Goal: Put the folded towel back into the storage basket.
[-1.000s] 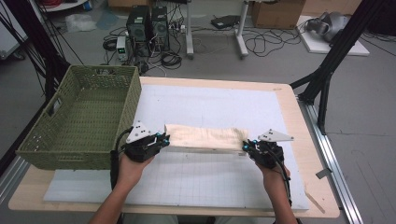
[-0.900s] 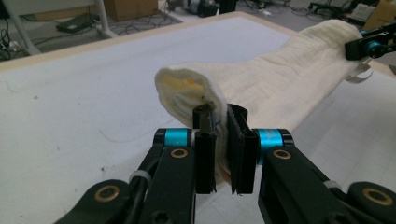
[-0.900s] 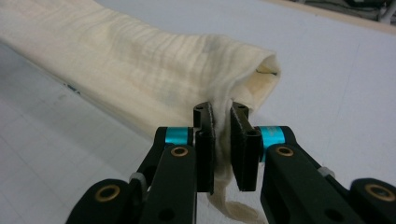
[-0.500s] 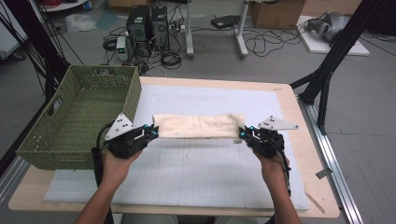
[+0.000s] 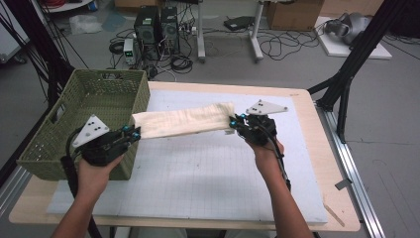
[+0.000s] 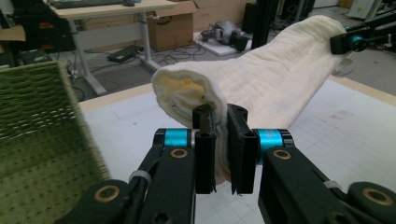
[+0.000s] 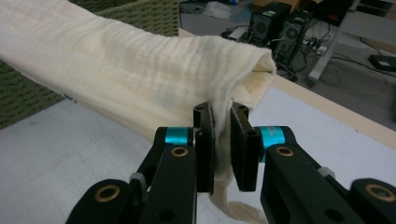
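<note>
Soft, light folded towel [image 5: 182,120] sags between the left tool [image 5: 132,134] and right tool [image 5: 234,122], each clamped on an end, near the bench's left edge.

A basket [image 5: 84,119] stood at the table's [image 5: 317,148] left edge, on a mat [image 5: 198,173]. The folded cloth [image 5: 183,120] hung above the mat, spanning from the left gripper [image 5: 132,133] beside the basket's right wall to the right gripper [image 5: 234,121] farther right. Computers [image 5: 157,22] sat on the floor beyond the far edge.
</note>
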A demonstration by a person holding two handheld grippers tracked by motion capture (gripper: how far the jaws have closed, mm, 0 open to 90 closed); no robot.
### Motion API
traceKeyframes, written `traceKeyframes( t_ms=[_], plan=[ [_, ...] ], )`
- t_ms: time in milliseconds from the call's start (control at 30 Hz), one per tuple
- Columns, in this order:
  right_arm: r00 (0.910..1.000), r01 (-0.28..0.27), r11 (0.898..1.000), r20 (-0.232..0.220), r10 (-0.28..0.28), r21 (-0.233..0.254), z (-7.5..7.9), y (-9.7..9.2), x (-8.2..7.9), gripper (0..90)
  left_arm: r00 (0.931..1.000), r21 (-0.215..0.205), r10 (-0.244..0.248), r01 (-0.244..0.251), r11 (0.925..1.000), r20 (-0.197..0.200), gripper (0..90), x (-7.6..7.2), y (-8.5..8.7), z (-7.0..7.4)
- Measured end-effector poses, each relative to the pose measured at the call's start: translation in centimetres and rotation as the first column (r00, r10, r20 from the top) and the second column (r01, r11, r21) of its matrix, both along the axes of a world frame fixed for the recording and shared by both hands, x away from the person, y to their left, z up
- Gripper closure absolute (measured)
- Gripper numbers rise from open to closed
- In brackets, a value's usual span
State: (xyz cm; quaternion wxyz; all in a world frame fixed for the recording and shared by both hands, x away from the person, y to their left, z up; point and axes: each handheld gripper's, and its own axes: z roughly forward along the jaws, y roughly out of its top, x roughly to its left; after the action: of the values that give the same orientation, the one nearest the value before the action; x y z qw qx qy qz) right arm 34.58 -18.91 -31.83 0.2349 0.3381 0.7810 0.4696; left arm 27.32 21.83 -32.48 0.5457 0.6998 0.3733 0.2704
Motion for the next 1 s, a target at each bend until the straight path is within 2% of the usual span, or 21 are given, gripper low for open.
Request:
traceKeyframes(
  t_ms=[467,700,1000],
  plan=[
    [0.9951,-0.097,0.995,0.02,0.097,-0.01,1.5,6.3,3.0,81.8,0.9943,0.003,0.105,-0.105,0.9945,0.02,82.1,-2.0,4.8,1.0],
    [0.9894,-0.141,0.99,0.031,0.142,-0.026,2.2,9.5,4.2,81.8,0.9874,0.004,0.156,-0.156,0.9877,0.026,82.1,-2.8,7.1,1.2],
    [0.9808,-0.19,0.981,0.035,0.192,-0.044,2.5,14.1,5.6,81.7,0.9749,0.0,0.221,-0.221,0.9752,0.027,82.0,-3.9,10.3,1.2]
  ],
)
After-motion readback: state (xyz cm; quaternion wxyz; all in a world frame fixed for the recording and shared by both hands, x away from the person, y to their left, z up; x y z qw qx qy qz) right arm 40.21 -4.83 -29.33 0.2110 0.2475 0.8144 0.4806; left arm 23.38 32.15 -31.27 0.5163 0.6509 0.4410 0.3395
